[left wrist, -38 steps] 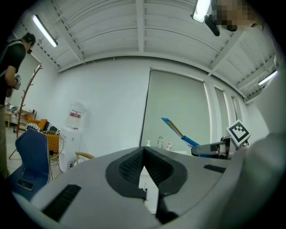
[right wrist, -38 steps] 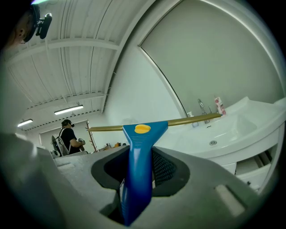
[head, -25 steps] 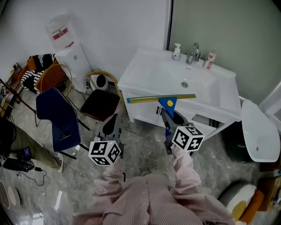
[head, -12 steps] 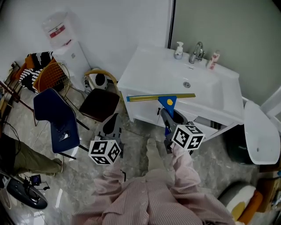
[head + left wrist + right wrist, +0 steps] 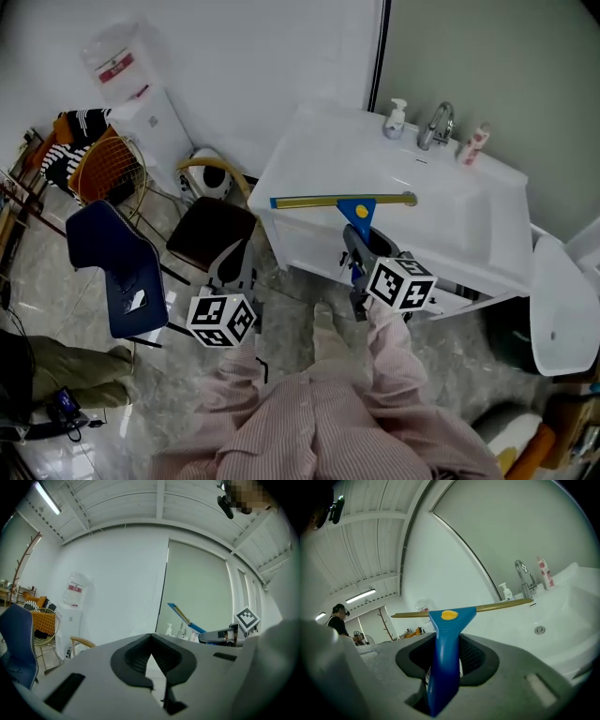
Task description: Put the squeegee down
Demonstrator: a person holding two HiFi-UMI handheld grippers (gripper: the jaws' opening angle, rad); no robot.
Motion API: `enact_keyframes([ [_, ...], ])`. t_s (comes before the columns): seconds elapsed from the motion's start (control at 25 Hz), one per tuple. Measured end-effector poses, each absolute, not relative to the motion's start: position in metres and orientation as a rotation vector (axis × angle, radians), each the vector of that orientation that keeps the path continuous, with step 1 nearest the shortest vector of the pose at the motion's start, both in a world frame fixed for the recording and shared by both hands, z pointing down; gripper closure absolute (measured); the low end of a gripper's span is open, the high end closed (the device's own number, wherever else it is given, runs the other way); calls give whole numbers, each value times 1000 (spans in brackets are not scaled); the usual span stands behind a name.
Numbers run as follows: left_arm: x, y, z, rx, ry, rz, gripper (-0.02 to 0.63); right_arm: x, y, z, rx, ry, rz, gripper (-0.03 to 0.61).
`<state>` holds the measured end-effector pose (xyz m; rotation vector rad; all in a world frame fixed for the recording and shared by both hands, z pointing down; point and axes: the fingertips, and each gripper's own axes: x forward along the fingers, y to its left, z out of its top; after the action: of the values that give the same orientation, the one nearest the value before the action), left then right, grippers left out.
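Note:
The squeegee [image 5: 343, 202] has a blue handle and a long yellow blade. My right gripper [image 5: 359, 246] is shut on its handle and holds the blade level over the front rim of the white washbasin [image 5: 450, 211]. In the right gripper view the blue handle [image 5: 445, 644] stands up between the pads and the blade [image 5: 497, 605] crosses in front of the basin. My left gripper [image 5: 234, 267] hangs to the left above the floor, jaws together, holding nothing. The left gripper view shows the squeegee [image 5: 183, 617] at the right.
A faucet [image 5: 436, 125], a soap pump [image 5: 397, 117] and a small bottle [image 5: 473, 145] stand at the basin's back. A toilet [image 5: 562, 300] is at the right. A dark stool [image 5: 211, 230], a blue chair [image 5: 117, 272] and a water dispenser [image 5: 141, 103] stand at the left.
Both grippers have moved forward toward the washbasin. The squeegee blade, earlier in front of the cabinet, now reaches over the basin's front rim. The grip is unchanged.

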<state>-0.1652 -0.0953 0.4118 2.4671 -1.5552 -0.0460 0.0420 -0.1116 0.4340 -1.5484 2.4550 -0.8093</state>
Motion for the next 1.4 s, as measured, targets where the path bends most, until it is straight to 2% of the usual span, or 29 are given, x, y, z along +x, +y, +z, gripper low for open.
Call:
enact_keyframes([
  [0.64, -133, -257, 440, 2339, -1571, 13, 612, 61, -284, 459, -1518, 2555, -940, 446],
  [1.4, -129, -350, 502, 2163, -1569, 114, 612, 18, -390, 533, -1396, 2745, -1155, 446],
])
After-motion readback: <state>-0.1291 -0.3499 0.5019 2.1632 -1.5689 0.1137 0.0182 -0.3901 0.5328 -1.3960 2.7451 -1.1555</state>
